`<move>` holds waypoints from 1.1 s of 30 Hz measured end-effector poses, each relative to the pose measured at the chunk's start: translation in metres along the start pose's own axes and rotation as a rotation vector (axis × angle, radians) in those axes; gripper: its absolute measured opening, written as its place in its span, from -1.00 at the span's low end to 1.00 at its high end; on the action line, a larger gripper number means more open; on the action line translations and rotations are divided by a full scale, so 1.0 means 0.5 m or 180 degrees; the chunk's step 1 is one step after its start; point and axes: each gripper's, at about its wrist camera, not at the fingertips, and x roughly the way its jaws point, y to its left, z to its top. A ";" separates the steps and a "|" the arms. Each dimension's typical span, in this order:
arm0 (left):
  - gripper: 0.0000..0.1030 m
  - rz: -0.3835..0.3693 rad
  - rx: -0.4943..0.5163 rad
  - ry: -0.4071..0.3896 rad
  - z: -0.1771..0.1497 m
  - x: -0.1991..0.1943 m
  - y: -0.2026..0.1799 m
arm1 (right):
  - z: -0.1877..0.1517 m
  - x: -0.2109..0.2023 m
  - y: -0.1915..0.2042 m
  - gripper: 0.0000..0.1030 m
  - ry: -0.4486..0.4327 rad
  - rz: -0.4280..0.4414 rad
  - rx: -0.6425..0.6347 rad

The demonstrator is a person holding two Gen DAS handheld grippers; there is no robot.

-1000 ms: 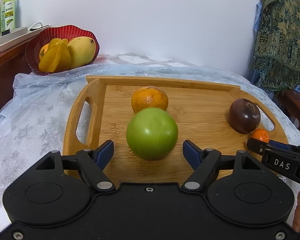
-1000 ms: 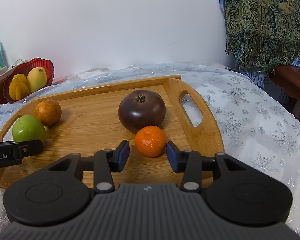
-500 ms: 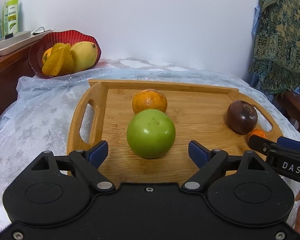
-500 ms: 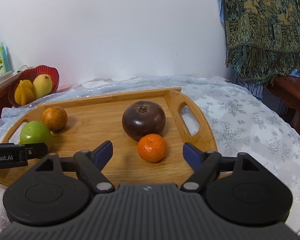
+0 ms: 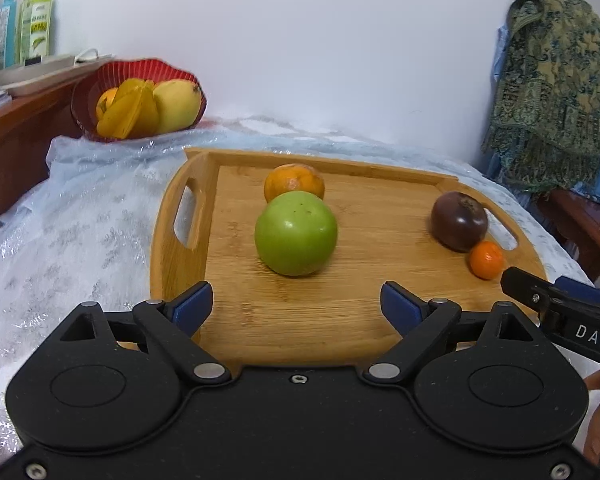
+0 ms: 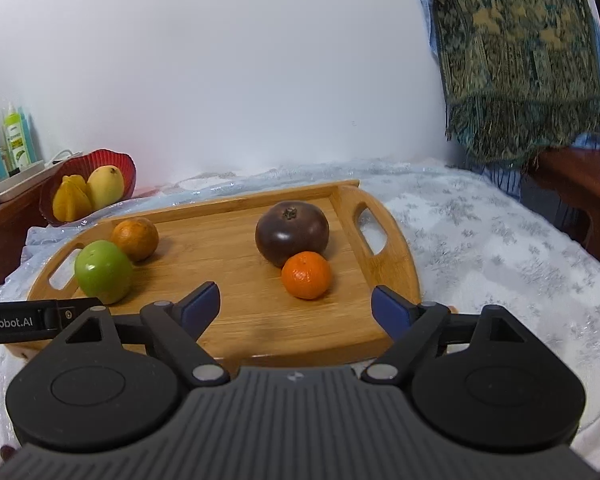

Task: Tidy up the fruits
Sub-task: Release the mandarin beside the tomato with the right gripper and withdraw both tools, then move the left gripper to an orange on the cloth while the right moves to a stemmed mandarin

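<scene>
With the wooden tray (image 5: 380, 332) as reference, read from left: red bowl (image 5: 84, 96) beyond far-left corner. Green apple (image 5: 295, 233) left of centre, touching orange (image 5: 294, 182) behind. Dark purple fruit (image 6: 291, 230) right of centre, touching small tangerine (image 6: 306, 275) in front. Left gripper (image 5: 296, 304) and right gripper (image 6: 296, 304) at near edge: jaws wide, opening, nothing between.
</scene>
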 end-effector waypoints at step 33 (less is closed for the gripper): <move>0.97 -0.0128 0.0382 -0.0225 -0.186 -0.138 -0.077 | -0.106 -0.114 -0.008 1.00 -0.0153 -0.0233 -0.0310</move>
